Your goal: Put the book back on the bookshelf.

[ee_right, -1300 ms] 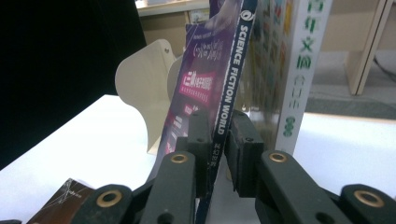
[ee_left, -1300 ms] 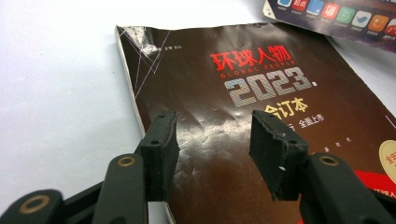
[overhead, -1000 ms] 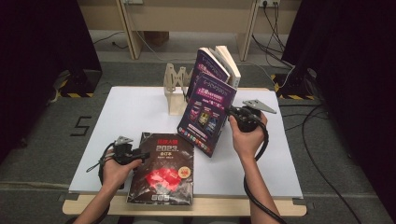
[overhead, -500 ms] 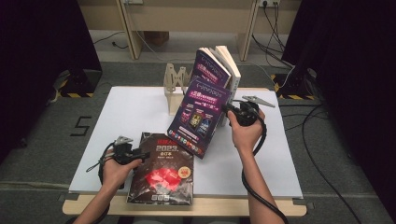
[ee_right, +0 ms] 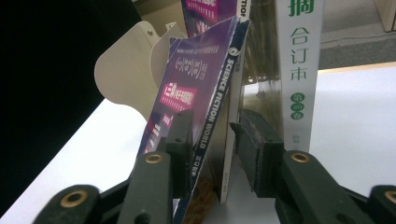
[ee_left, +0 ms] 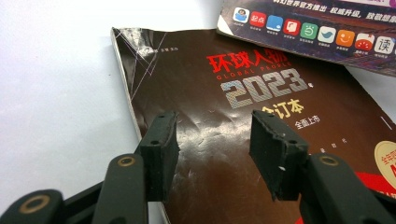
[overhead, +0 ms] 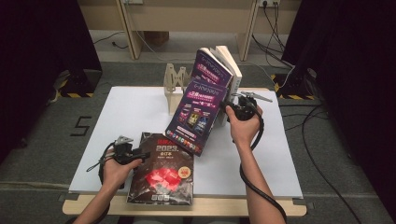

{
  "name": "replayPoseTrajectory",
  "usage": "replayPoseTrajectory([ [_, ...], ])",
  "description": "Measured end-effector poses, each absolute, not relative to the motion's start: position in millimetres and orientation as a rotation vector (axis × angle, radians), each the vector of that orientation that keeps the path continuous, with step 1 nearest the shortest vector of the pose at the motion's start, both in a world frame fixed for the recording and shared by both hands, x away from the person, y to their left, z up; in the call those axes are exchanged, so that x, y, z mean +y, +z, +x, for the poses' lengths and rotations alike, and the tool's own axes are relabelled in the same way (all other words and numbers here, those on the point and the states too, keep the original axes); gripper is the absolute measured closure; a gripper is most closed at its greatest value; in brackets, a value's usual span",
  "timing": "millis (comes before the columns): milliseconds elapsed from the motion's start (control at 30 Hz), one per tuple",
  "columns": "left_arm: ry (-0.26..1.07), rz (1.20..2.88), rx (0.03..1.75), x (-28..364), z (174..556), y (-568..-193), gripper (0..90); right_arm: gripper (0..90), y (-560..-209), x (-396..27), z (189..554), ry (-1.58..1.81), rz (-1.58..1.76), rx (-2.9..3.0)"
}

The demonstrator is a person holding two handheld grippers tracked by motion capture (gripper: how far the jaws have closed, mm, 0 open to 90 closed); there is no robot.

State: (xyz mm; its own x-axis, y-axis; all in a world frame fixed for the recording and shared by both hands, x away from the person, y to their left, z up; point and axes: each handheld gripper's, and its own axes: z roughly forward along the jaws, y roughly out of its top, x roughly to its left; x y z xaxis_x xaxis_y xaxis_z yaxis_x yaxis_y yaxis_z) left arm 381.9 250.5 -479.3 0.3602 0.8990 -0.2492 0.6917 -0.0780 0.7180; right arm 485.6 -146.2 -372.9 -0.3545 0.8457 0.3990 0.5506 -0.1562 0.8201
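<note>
The right gripper (overhead: 227,110) is standing at the spine of a purple magazine (overhead: 195,116), which is leaning tilted near the middle of the desk (overhead: 135,107), its lower edge resting close to the dark book below it. In the right gripper view, the jaws have just been opening; the purple magazine's spine (ee_right: 219,107) is sitting between them, one pad lying against the cover, the other pad standing apart from the spine. Behind it, a second purple magazine (overhead: 212,70) and a white book (overhead: 231,74) are standing toward the far edge of the desk, beside a wooden rack (overhead: 173,84).

The left gripper (overhead: 140,155) is resting at the left edge of a dark book (overhead: 163,175), which is lying flat at the near edge of the desk. In the left gripper view, its jaws are standing well apart above the dark book's cover (ee_left: 243,135), gripping nothing.
</note>
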Motion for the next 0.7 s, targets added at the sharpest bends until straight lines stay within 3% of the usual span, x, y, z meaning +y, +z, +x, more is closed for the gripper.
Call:
replayPoseTrajectory([
  [700, 0.326, 1.806, 1.374, 250, 383, -476, 51.2, 65.4, -368, -121, 503, 1.526, 1.621, 1.868],
])
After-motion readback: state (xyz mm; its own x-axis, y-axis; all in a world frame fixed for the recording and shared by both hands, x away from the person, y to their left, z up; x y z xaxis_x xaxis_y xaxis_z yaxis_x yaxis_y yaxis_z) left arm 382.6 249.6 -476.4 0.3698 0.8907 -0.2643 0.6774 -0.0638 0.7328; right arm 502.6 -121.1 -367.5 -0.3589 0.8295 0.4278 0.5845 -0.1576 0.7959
